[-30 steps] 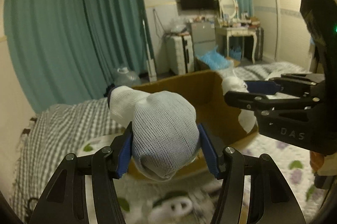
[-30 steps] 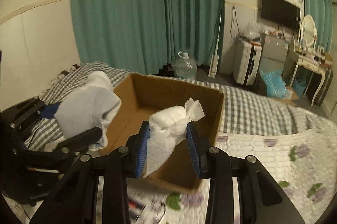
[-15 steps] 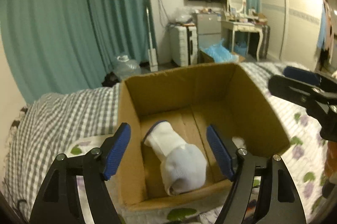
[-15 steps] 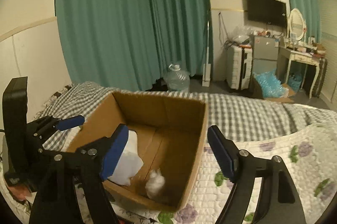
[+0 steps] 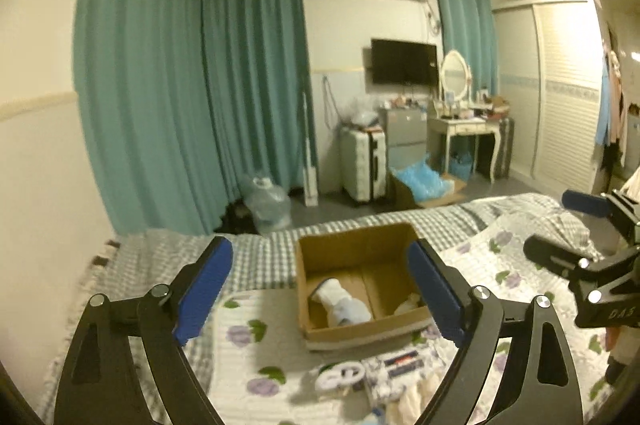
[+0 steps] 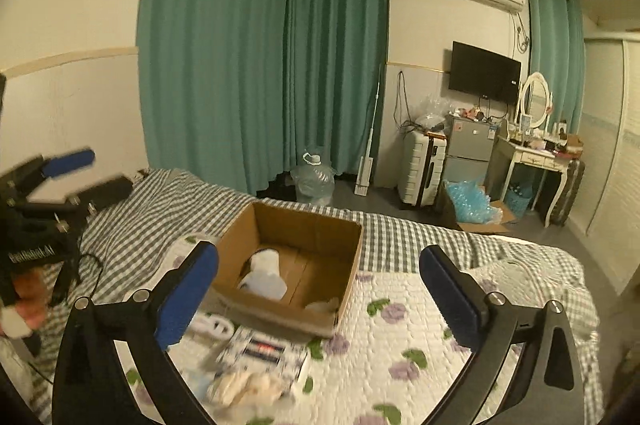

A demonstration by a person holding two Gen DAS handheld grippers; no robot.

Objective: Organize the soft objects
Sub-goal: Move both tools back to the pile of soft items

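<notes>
An open cardboard box sits on the bed. Inside it lie a white and grey sock bundle and a small white bundle in the near right corner. My left gripper hangs back from and above the box, its jaws opening wide with nothing between them. My right gripper is likewise raised and drawn back, jaws still opening, nothing held. Each gripper shows at the edge of the other's view: the right gripper, the left gripper.
More soft items and a printed packet lie on the floral quilt in front of the box. A white looped object lies beside them. Checked bedding lies behind the box; curtains, a suitcase and a dressing table stand beyond.
Both grippers let go of their bundles, which now lie in the box. Both have opened wide, risen and pulled back, so the box looks smaller.
</notes>
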